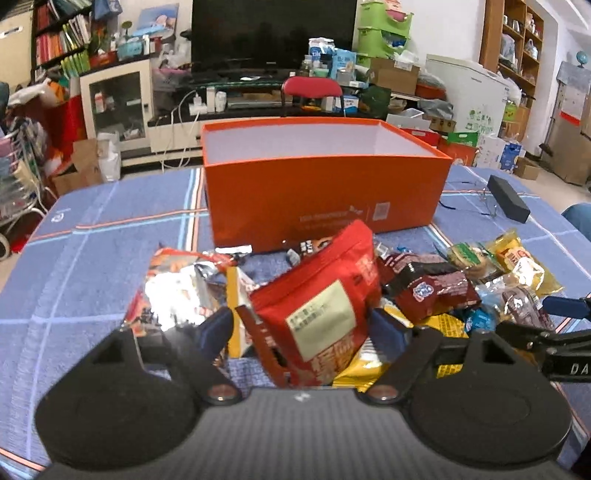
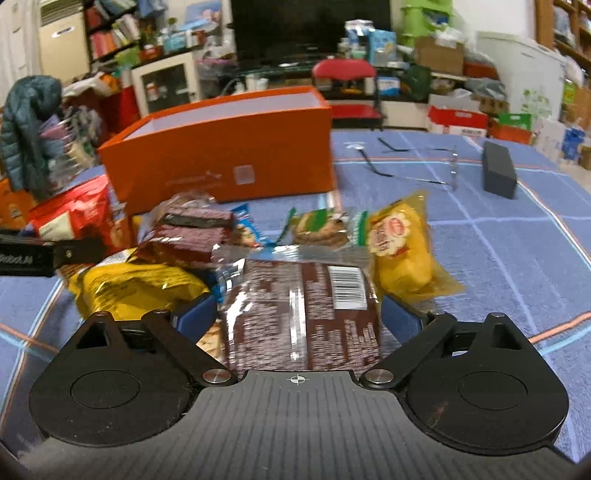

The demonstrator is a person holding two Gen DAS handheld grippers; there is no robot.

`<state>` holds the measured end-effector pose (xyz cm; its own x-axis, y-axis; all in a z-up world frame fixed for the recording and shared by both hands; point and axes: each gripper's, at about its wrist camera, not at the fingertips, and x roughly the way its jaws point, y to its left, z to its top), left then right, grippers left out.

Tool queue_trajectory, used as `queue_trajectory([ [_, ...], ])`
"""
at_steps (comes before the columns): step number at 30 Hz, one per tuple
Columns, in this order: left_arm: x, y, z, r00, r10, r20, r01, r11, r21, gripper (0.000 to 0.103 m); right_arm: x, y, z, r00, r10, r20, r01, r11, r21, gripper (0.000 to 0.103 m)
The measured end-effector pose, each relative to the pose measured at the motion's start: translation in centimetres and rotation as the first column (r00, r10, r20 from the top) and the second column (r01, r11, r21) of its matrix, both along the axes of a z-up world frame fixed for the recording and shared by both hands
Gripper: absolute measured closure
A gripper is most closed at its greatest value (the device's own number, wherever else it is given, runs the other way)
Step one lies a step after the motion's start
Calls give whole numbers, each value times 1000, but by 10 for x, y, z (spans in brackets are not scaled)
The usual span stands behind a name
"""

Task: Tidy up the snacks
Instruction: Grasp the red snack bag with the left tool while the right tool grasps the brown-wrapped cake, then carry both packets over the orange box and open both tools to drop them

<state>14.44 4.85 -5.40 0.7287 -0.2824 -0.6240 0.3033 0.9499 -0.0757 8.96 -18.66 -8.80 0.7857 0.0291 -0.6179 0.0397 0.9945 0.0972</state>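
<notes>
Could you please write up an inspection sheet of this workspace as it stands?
Surface: blue checked tablecloth covering the table.
Job's things: open orange box, inside looks empty; snack pile in front, including yellow packet and green-wrapped biscuits.
Clutter: black case and glasses right of the box.
Grippers: left gripper jaws around the red pouch; right gripper jaws around the brown packet.
Cables: white leads by the TV stand.
Surroundings: television, red chair, crowded shelves.

Snack pile (image 1: 369, 280) lies on tablecloth (image 1: 96, 236) before box (image 1: 325, 192).
</notes>
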Motion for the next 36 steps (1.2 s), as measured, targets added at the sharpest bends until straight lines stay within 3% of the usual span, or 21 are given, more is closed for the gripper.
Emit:
queue_trajectory([
  [3,3,1,-1,999,-33,-2,33,999,-16,26,3,-2,-3,1000,10,-17,-10,1000,-5,12],
  [4,4,0,-2,999,-42,-13,41,999,-29,29,6,-2,-5,999,15,-40,-16,1000,-6,17],
  [6,6,-1,-3,998,-49,-31,47,997,-56,47,11,-3,-11,996,22,-83,-20,1000,22,26],
  [9,6,-6,-1,997,-58,-43,56,997,-60,51,12,-4,-10,996,29,-82,-27,999,27,32],
  [11,6,-6,0,997,-61,-49,57,996,-67,60,11,-3,-10,996,35,-80,-33,999,23,33],
  [22,-4,-3,6,997,-64,-31,62,996,-72,66,0,6,0,997,62,-35,-62,998,-10,37],
  [23,-6,-3,7,997,-66,-26,64,995,-73,73,-2,6,2,997,66,-28,-66,998,-15,37],
  [28,-13,-5,15,996,-87,3,87,993,-81,84,-8,7,8,997,83,-3,-83,996,-20,37],
  [36,-13,-7,16,995,-98,-5,97,991,-88,85,-10,4,12,995,98,11,-98,995,7,37],
])
